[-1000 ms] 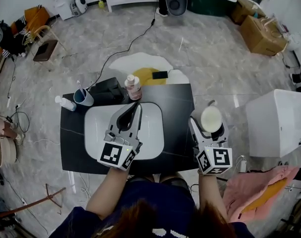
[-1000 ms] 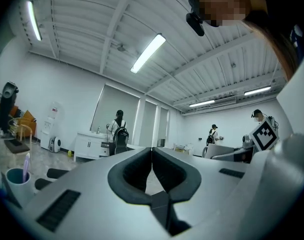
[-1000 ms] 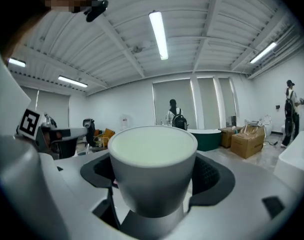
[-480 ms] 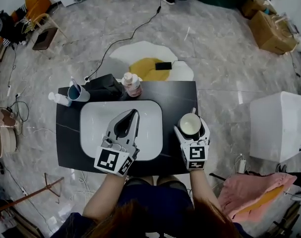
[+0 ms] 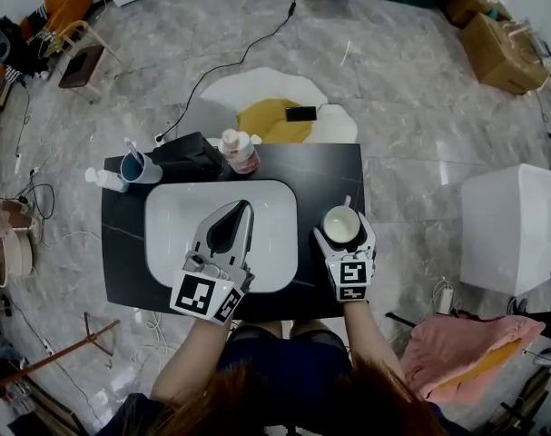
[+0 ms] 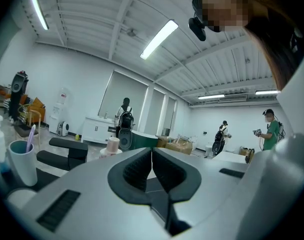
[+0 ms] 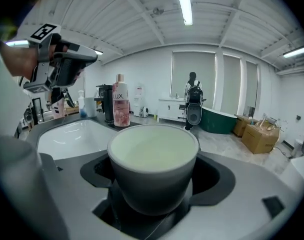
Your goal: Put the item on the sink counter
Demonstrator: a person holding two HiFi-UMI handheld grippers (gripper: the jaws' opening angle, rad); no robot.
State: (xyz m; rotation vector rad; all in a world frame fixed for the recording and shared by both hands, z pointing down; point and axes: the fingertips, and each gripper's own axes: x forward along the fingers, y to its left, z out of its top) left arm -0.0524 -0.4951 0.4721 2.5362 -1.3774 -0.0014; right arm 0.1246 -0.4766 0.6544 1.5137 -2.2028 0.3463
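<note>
A grey cup [image 5: 341,226] with a pale inside is held over the black sink counter [image 5: 325,175], just right of the white basin [image 5: 175,221]. My right gripper [image 5: 344,234] is shut on the cup; in the right gripper view the cup [image 7: 153,161] fills the gap between the jaws of the right gripper [image 7: 153,184]. Whether the cup touches the counter cannot be told. My left gripper [image 5: 241,207] hovers over the basin, shut and empty, and in the left gripper view the left gripper [image 6: 152,154] has its jaws meeting.
At the counter's back stand a pink bottle [image 5: 241,153], a black box [image 5: 189,157], a blue tumbler [image 5: 137,167] with a toothbrush and a white bottle [image 5: 103,180]. A white cabinet [image 5: 516,230] stands on the floor to the right. People stand far off.
My right gripper has carried the cup leftward, from beyond the counter's right edge to over the counter beside the basin. The left gripper has barely moved.
</note>
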